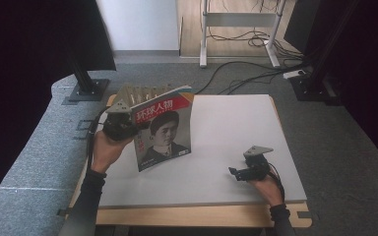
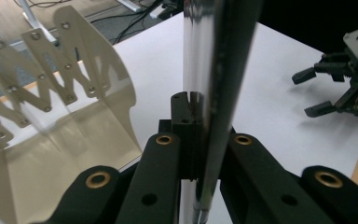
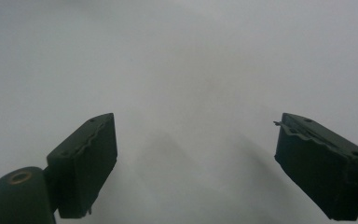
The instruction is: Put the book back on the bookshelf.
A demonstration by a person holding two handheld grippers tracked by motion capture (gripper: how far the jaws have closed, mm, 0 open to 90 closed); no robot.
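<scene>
White counter (image 1: 236, 147), grey carpet around. We see the left tongs (image 1: 128, 129) clamped on the upright magazine (image 1: 163, 130) at its spine edge; the beige slotted rack (image 1: 140, 92) stands just behind. Right tongs (image 1: 236, 173), spread and empty, lie well apart.

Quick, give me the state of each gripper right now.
Left gripper: shut on the magazine, holding it upright by its edge.
Right gripper: open, nothing between its jaws, low over the white tabletop.
</scene>
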